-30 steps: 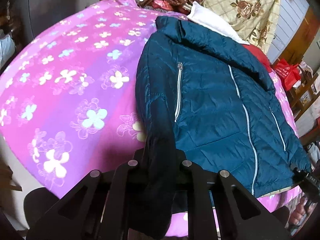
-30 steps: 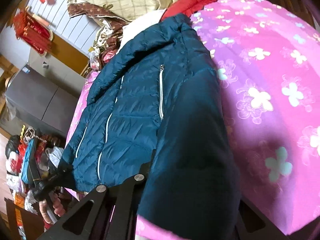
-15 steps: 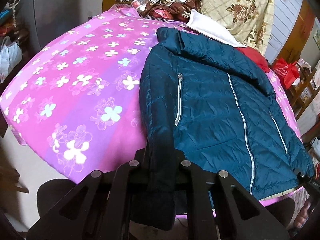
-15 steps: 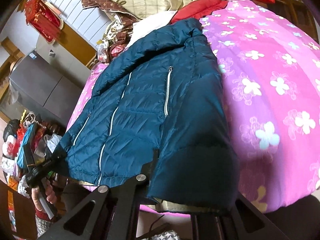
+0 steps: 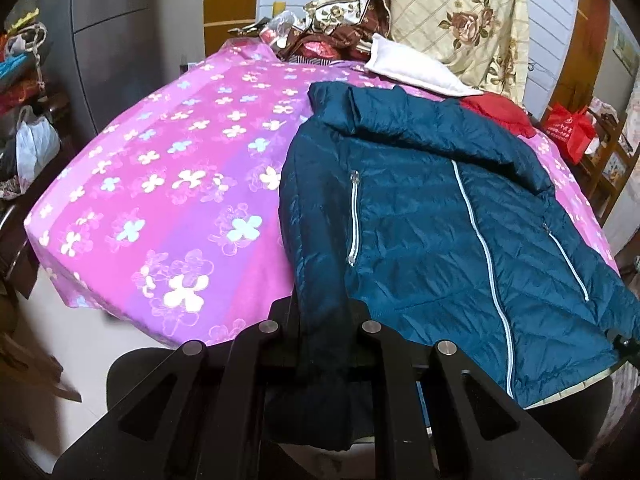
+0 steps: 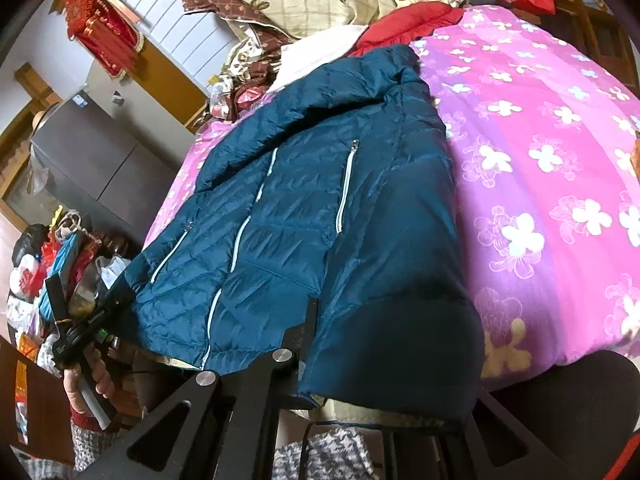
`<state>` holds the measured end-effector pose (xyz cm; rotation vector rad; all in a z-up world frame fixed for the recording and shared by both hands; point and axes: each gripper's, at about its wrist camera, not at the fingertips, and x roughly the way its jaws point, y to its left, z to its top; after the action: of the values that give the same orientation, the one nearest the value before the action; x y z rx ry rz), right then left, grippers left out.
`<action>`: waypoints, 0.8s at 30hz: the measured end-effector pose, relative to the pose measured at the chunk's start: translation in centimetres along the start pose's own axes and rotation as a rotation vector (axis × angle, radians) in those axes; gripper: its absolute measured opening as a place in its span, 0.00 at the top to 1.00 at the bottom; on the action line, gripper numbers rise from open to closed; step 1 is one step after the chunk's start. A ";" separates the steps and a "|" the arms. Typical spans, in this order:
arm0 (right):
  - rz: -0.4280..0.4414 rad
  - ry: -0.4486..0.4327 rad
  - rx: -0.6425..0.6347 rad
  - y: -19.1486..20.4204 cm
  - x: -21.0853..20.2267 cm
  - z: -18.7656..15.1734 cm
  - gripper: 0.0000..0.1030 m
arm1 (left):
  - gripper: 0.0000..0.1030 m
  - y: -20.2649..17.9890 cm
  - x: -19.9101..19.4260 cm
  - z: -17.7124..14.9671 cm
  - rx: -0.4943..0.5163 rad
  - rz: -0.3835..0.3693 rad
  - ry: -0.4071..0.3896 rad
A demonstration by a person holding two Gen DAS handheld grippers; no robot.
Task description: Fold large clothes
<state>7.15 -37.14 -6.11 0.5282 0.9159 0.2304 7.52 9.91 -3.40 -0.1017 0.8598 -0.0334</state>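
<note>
A teal quilted jacket [image 5: 420,220] with pale zips lies front up on a pink flowered bedspread [image 5: 160,184]. My left gripper [image 5: 324,314] is shut on the jacket's dark side edge, which hangs down between its fingers at the bed's near edge. In the right wrist view the jacket [image 6: 288,208] fills the middle. My right gripper [image 6: 372,320] is shut on its other side. The sleeve drapes over that gripper and hides one finger. A hand holds the left gripper [image 6: 86,326] at the jacket's far hem corner.
Patterned quilts [image 5: 460,12], a white pillow [image 5: 416,72] and a red garment [image 5: 500,114] are heaped at the bed's head. A grey cabinet [image 6: 92,160] and bags of clutter [image 6: 44,264] stand on one side, a red bag [image 5: 570,130] on the other. The bedspread [image 6: 540,140] is bare beside the jacket.
My left gripper has drawn back and up with the jacket's edge, so more of the bed shows. My right gripper rolled slightly and kept its hold on the sleeve side.
</note>
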 end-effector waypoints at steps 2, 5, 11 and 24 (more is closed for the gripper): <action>0.005 -0.005 -0.008 0.1 -0.2 0.2 0.93 | 0.91 0.1 -0.5 0.0 0.003 -0.003 -0.012; 0.016 -0.014 -0.015 0.2 -0.5 0.7 0.93 | 0.91 -0.1 -1.3 0.0 0.013 -0.002 -0.033; 0.042 -0.040 -0.040 0.7 -1.5 1.5 0.93 | 0.91 -0.3 -3.0 0.1 0.019 -0.007 -0.076; 0.053 -0.115 -0.077 1.5 -1.9 3.1 0.93 | 0.91 -0.9 -2.5 1.7 0.030 0.022 -0.074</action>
<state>8.55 -37.65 -2.45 0.4893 0.7789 0.2793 7.19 9.35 -0.36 -0.0645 0.7864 -0.0218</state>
